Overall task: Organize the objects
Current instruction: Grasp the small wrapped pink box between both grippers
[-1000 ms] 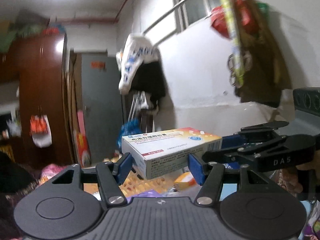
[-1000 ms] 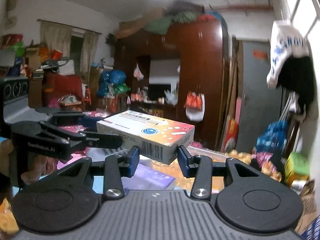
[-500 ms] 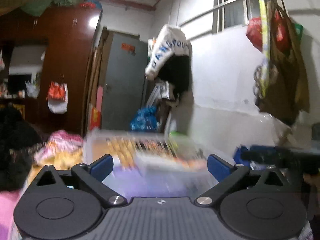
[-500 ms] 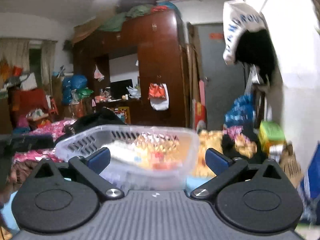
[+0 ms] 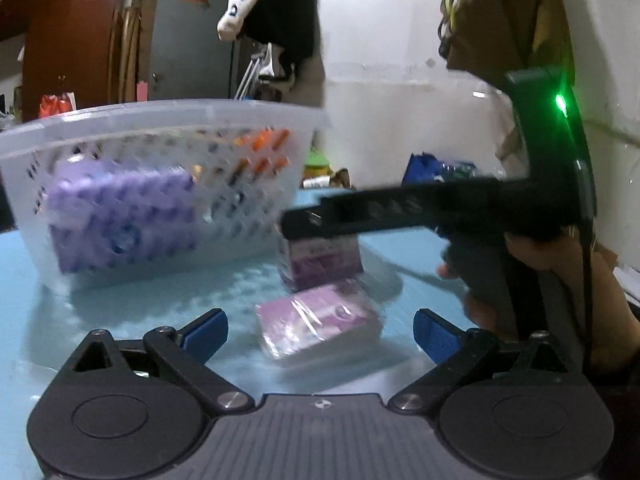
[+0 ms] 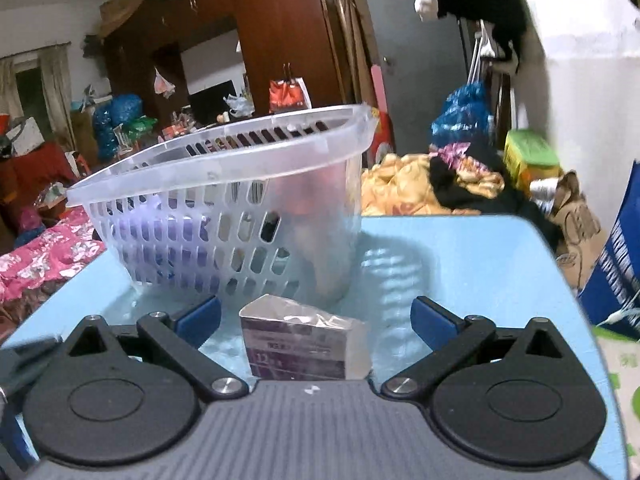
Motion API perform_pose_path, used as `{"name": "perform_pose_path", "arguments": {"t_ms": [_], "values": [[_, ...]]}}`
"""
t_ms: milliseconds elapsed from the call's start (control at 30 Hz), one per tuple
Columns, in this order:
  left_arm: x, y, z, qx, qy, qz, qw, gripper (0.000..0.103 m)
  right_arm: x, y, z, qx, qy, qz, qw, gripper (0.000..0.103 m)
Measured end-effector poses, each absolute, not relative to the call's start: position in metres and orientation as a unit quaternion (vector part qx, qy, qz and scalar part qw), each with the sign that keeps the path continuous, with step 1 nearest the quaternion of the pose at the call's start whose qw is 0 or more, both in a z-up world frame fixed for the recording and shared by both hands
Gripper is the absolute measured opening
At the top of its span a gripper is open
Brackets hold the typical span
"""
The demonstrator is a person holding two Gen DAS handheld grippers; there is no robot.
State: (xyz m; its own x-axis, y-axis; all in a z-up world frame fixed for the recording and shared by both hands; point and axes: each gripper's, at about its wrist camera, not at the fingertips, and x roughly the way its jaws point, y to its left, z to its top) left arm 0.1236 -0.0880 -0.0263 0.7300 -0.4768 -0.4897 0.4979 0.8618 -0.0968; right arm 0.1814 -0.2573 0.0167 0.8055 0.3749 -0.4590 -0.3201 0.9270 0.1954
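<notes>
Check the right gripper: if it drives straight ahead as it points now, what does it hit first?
The right gripper is open, and the small purple box sits on the blue table between its fingers, so it probably meets that first. The clear basket stands just beyond; depth is hard to judge.

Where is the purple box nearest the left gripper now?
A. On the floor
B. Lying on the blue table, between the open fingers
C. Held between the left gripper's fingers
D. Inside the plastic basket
B: the purple box lies on the blue table, untouched between the open left gripper fingers.
</notes>
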Motion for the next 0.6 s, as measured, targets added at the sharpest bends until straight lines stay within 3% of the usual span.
{"name": "perform_pose_path", "arguments": {"t_ms": [100,167,200,233,600], "values": [[0.126,-0.09,-0.029,0.021,0.256,-0.254,0.932,0.098,0.19,-0.256,0.01,0.06,0.272,0.185,0.943,0.103],[0.126,-0.088,-0.028,0.016,0.25,-0.248,0.936,0.094,0.194,-0.257,0.006,0.061,0.281,0.185,0.94,0.092],[0.124,-0.09,-0.03,0.023,0.248,-0.243,0.937,0.081,0.194,-0.258,0.005,0.062,0.284,0.188,0.938,0.087],[0.125,-0.09,-0.031,0.028,0.249,-0.241,0.938,0.075,0.193,-0.26,0.003,0.063,0.283,0.191,0.938,0.077],[0.115,-0.067,-0.021,-0.024,0.172,-0.25,0.953,0.073,0.163,-0.279,0.017,0.07,0.212,0.175,0.959,0.075]]}}
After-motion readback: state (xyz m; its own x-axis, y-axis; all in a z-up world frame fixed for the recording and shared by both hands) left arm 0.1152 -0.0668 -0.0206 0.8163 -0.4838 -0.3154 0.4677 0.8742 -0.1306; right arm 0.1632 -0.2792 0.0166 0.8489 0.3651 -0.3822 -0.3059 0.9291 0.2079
